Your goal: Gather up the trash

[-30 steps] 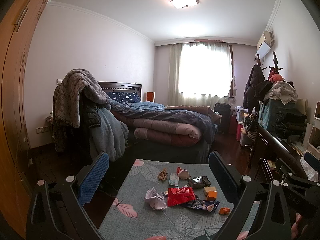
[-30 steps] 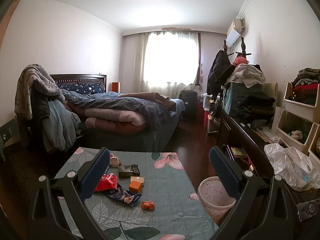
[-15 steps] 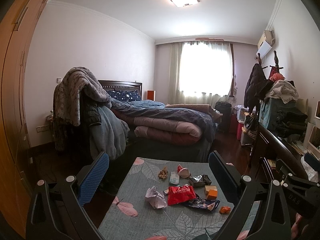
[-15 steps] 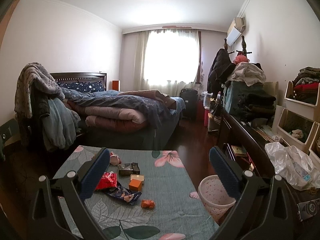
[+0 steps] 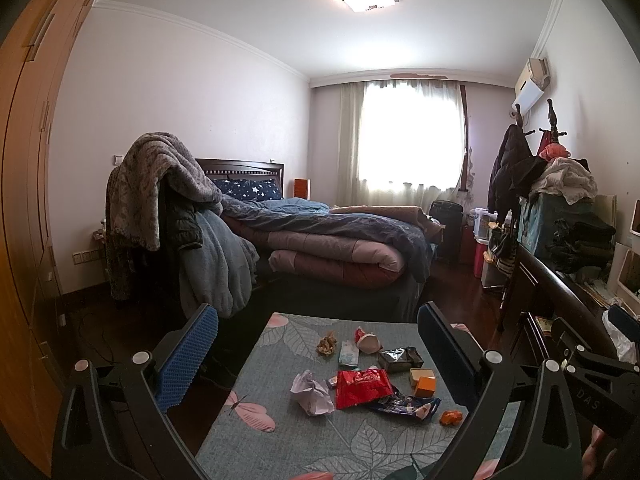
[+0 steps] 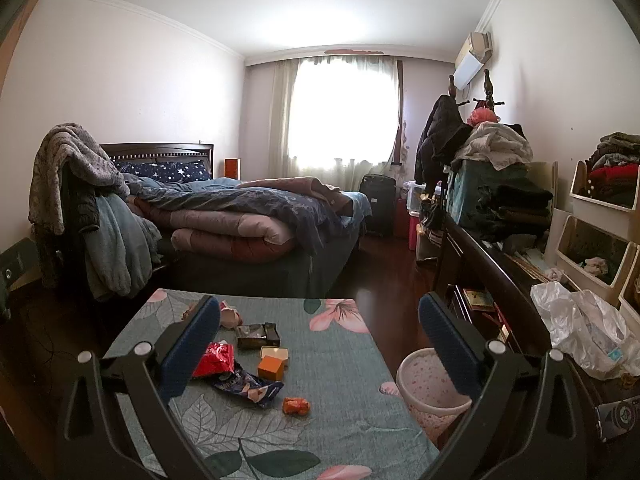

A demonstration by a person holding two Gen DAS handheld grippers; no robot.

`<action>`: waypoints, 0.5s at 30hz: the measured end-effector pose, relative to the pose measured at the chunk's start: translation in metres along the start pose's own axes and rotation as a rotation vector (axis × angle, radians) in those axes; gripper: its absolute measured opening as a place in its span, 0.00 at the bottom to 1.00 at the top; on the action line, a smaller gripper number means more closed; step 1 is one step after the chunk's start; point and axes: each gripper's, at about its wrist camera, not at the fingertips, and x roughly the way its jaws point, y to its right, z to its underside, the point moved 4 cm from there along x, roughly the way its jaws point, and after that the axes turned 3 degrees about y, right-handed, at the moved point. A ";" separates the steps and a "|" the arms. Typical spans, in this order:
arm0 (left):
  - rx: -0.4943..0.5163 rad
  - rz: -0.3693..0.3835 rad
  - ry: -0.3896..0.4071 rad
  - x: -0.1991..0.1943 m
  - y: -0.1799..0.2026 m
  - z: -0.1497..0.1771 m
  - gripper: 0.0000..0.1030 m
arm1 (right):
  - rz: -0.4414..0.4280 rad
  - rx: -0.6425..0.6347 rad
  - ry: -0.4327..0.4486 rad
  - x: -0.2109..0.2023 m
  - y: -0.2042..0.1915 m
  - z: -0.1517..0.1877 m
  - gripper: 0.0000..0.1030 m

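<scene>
Jaws spread, both grippers | red wrapper half-hidden by left finger | bin partly occluded

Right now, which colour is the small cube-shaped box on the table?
Orange small cube-shaped box; clearest in the right wrist view.

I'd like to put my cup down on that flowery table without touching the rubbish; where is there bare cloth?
The table's right half is bare, from the pink flower print at the far edge down to the near edge, beside the pink bin. The near left corner by the butterfly print is free too. The middle is crowded: red wrapper, crumpled paper, orange box.
</scene>
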 end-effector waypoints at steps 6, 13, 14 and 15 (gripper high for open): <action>0.001 -0.002 -0.001 0.001 0.000 0.000 0.96 | 0.002 0.000 -0.001 0.002 -0.001 -0.001 0.97; 0.006 -0.004 -0.011 0.003 0.003 0.005 0.96 | 0.001 0.001 -0.014 0.006 -0.002 0.002 0.97; 0.007 -0.005 -0.014 0.005 0.004 0.007 0.96 | 0.000 0.001 -0.017 0.007 -0.002 0.002 0.97; 0.008 -0.006 -0.015 0.005 0.005 0.005 0.96 | -0.001 0.003 -0.021 0.009 -0.002 0.004 0.97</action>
